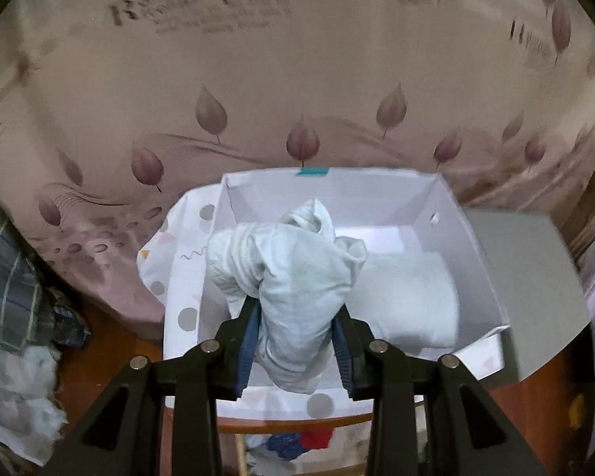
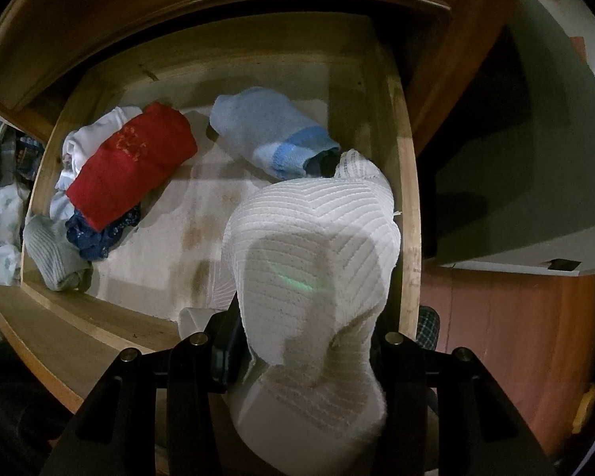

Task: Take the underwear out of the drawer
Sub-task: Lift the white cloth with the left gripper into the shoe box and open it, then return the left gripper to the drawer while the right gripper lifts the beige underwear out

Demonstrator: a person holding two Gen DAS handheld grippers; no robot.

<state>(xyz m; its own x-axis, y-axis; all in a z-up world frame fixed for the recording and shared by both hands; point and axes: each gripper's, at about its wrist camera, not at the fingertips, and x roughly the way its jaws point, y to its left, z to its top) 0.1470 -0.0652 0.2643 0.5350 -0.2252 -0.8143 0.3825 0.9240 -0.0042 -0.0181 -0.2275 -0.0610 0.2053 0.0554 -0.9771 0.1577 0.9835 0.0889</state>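
Left gripper clamped on pale bundled underwear, bundle hanging forward past jaws, directly over open white box on bedspread. Folded white piece already lies in box. Judged next: lower, let go.

Right gripper clamped on white ribbed underwear, long axis running straight away from jaws, above right side of wooden drawer. Red piece, light blue piece remain inside, up-left.

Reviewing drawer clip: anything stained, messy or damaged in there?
Brown blotches stain the pale liner on the wooden drawer floor. The red folded garment sits atop a loose heap at the left; nothing looks torn.
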